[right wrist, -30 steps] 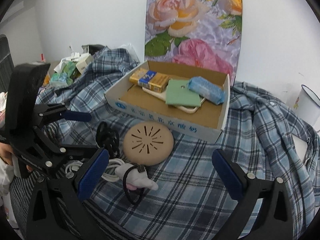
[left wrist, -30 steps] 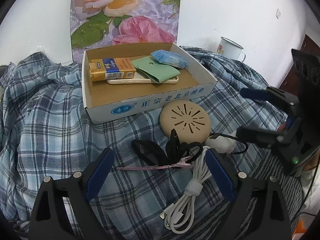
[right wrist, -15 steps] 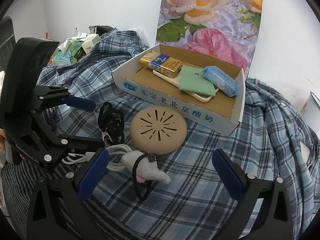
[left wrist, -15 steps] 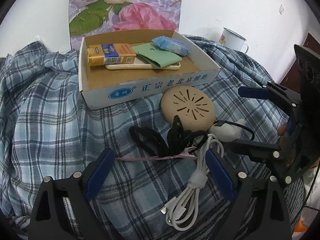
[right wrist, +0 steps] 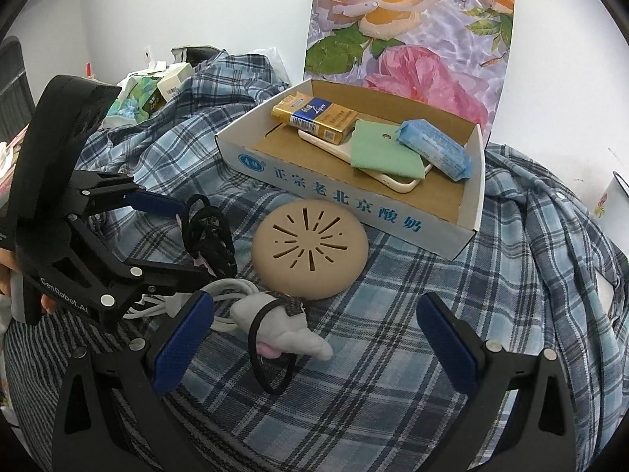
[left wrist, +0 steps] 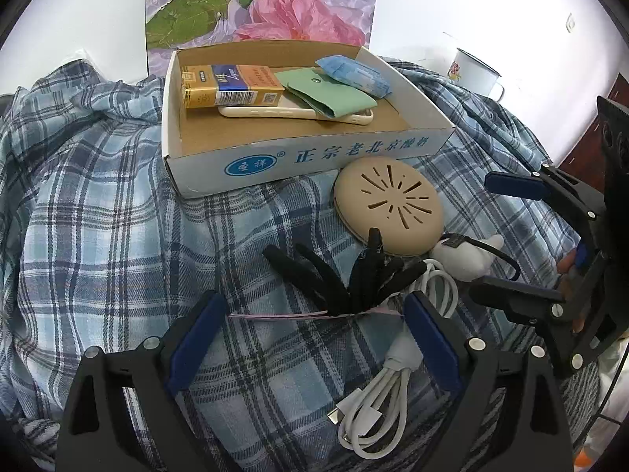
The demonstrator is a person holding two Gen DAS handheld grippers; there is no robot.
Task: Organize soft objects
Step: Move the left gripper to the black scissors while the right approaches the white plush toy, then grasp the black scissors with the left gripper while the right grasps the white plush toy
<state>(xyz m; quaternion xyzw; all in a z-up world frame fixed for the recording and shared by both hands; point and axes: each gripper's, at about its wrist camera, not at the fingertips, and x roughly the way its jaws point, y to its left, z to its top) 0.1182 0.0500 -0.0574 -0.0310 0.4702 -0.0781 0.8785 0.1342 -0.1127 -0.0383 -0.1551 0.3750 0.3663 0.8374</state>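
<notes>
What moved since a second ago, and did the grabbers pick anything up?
Both grippers, left and right, crept closer: left toward the black hair ties, right toward the plush hair tie. Jaws open, nothing grabbed. Cardboard box and contents stayed put.

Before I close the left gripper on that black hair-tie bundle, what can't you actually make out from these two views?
- Phone in the cardboard box: mostly covered by the cigarette pack and green pouch, both views.
- White charging cable: its far loop runs under the black hair ties and the left gripper's finger.
- Enamel mug: cut off by the right view's edge.
</notes>
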